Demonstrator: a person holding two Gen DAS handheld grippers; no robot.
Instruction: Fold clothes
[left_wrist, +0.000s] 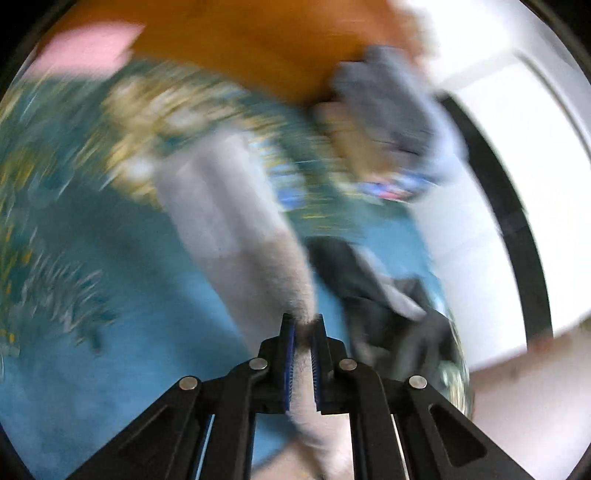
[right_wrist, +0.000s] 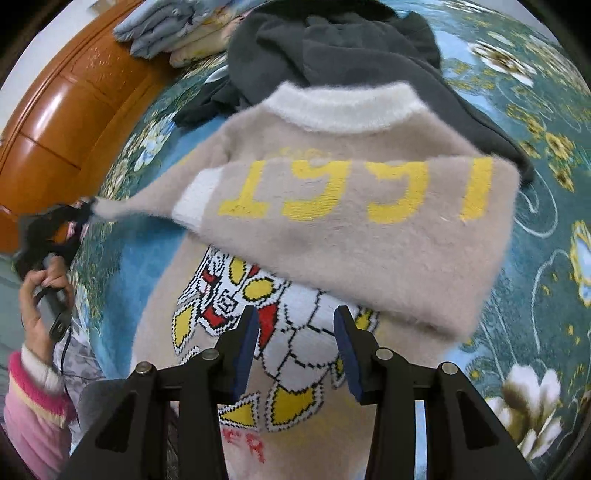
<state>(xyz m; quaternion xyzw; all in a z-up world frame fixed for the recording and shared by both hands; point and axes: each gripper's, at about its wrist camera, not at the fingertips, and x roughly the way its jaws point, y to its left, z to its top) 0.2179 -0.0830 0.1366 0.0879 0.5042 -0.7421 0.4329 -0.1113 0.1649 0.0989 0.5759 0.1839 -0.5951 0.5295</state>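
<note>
Left gripper (left_wrist: 303, 326): your jaws are pinched narrow on the tip of the sweater's sleeve (left_wrist: 236, 221); fuzzy beige fabric sits between the blue pads. The right wrist view shows the same sleeve tip stretched out to the side from the body of the garment.

Right gripper (right_wrist: 295, 325): your jaws stand wide apart with nothing between them, poised over the printed front of the sweater.

Sweater (right_wrist: 354, 229): beige and fluffy, white collar, yellow numerals across the upper part, a red, yellow and white cartoon figure lower down. It lies on the bedspread, upper part folded over the figure print.

Bedspread (right_wrist: 535, 229): teal with a flower pattern, under all the clothes.

Dark garment (right_wrist: 332, 55): grey, crumpled, just beyond the sweater's collar and touching it.

Folded stack (right_wrist: 166, 33): pale blue and cream items, near the headboard, apart from the sweater.

Headboard (right_wrist: 74, 110): glossy orange-brown wood at the far edge of the bed.

Your left hand (right_wrist: 40, 291): wrapped around the gripper handle, pink striped cuff at the wrist.

Left wrist view: heavily blurred; detail beyond the sleeve is hard to tell.
</note>
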